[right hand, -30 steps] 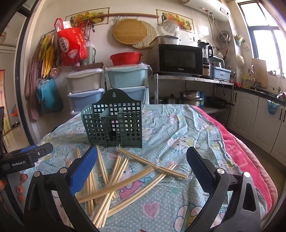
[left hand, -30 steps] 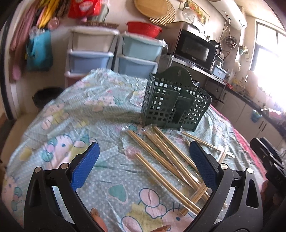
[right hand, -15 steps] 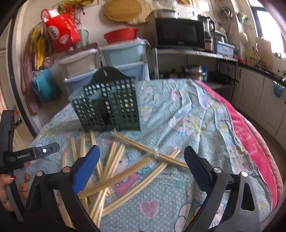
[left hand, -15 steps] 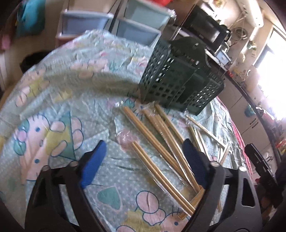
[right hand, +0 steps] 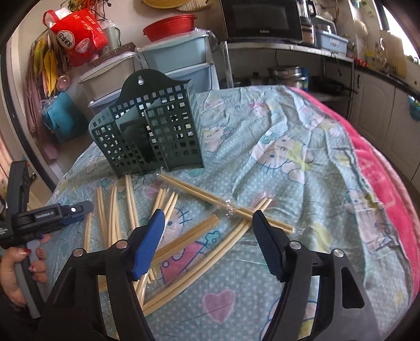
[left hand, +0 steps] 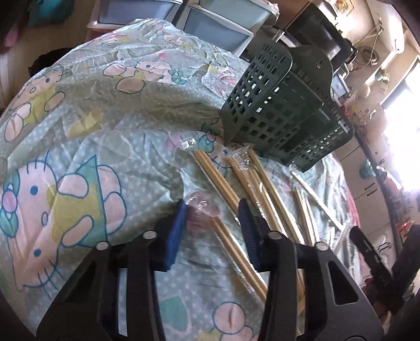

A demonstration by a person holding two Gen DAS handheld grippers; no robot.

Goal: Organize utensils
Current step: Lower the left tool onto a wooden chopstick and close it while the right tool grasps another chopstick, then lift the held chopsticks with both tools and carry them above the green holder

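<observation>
Several pairs of bamboo chopsticks (left hand: 265,188) (right hand: 168,207) in clear wrappers lie scattered on the cartoon-print tablecloth (left hand: 78,136) (right hand: 288,136). They lie in front of an upright dark green slotted holder (left hand: 275,110) (right hand: 152,136). My left gripper (left hand: 212,209) is tipped down over the nearest wrapped pair (left hand: 231,246). Its jaws are closing with that pair's crinkled wrapper end between them, and the pads stand clear of it. My right gripper (right hand: 208,213) hovers over crossed pairs (right hand: 231,209), its jaws closing too, with a wide gap left. The left gripper (right hand: 84,209) also shows at the right wrist view's left edge.
A person's hand (right hand: 15,262) holds the left gripper's handle. Stacked plastic drawers (right hand: 178,60) and a microwave (right hand: 262,18) stand behind the table. A pink blanket (right hand: 380,170) covers the table's right side. Kitchen cabinets (right hand: 380,105) run along the right.
Both grippers have dropped and tipped down toward the chopsticks. Both pairs of jaws have narrowed, the left much more, and it now straddles one wrapped pair.
</observation>
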